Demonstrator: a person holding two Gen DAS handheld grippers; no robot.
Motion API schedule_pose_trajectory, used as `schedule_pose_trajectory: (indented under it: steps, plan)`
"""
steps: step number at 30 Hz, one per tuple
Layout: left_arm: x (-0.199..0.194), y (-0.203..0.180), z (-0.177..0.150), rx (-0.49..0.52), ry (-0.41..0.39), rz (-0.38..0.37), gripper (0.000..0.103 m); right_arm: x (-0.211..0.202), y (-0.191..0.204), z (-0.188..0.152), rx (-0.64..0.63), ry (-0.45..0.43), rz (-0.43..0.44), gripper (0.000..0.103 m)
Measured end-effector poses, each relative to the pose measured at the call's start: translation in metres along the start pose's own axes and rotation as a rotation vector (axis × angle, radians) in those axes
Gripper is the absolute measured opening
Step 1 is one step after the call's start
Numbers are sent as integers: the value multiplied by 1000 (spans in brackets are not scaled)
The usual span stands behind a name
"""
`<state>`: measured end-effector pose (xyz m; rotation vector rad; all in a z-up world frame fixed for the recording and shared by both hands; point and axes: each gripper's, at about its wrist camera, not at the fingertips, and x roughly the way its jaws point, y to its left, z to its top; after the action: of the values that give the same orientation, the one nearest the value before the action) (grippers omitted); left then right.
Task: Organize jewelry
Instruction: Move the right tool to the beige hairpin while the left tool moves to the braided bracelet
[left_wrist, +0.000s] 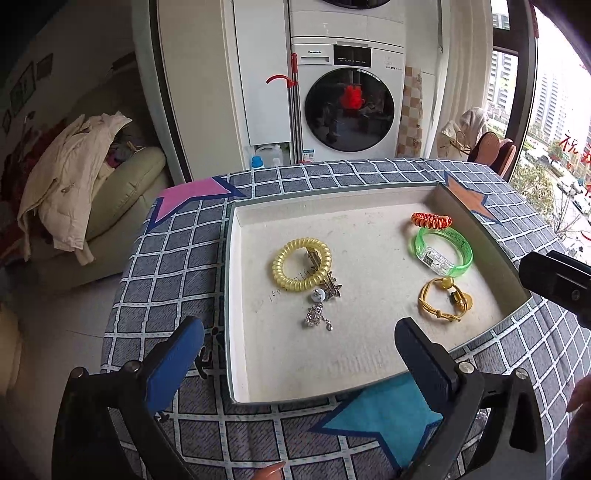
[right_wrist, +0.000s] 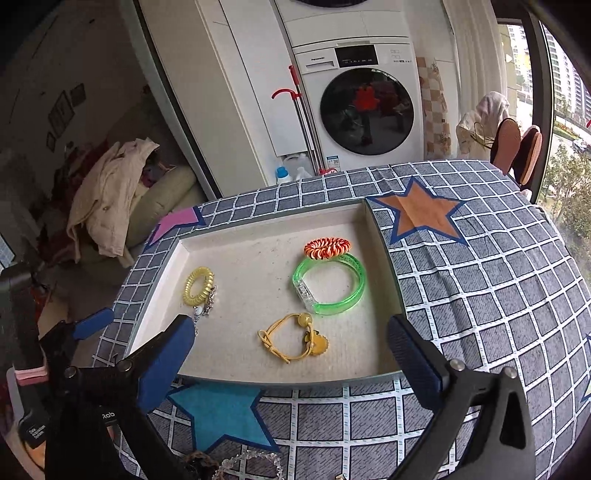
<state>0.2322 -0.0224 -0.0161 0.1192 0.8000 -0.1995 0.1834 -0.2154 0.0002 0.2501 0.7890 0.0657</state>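
Observation:
A shallow white tray (left_wrist: 236, 280) (right_wrist: 386, 258) lies on the checked tablecloth. In it lie a yellow spiral hair tie (left_wrist: 301, 264) (right_wrist: 199, 286) over a silver star clip (left_wrist: 330, 288), a silver pendant chain (left_wrist: 317, 312), an orange spiral tie (left_wrist: 431, 220) (right_wrist: 327, 248), a green clear bangle (left_wrist: 441, 253) (right_wrist: 328, 286) and a yellow cord bracelet (left_wrist: 445, 299) (right_wrist: 293, 341). My left gripper (left_wrist: 299, 347) is open and empty over the tray's near edge. My right gripper (right_wrist: 291, 350) is open and empty, above the cord bracelet. A clear bead bracelet (right_wrist: 251, 463) lies at the bottom of the right wrist view.
The cloth has pink (left_wrist: 188, 195), orange (right_wrist: 424, 214) and blue (right_wrist: 221, 413) star patches. The right gripper shows at the right edge of the left wrist view (left_wrist: 557, 280). A washing machine (left_wrist: 347, 107) and a sofa with clothes (left_wrist: 74, 184) stand beyond the table.

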Motion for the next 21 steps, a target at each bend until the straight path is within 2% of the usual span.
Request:
schedule_pose_trajectory:
  steps: [6, 16, 21]
  plan:
    - [-16, -2, -15, 11, 9, -4, 103, -20, 0, -8, -6, -21, 15, 103]
    - [-30, 4, -54, -5, 53, 0, 103, -47, 0, -32, -70, 63, -11, 103]
    - [-32, 5, -76, -3, 91, -32, 103, -55, -10, -50, -68, 101, -11, 103]
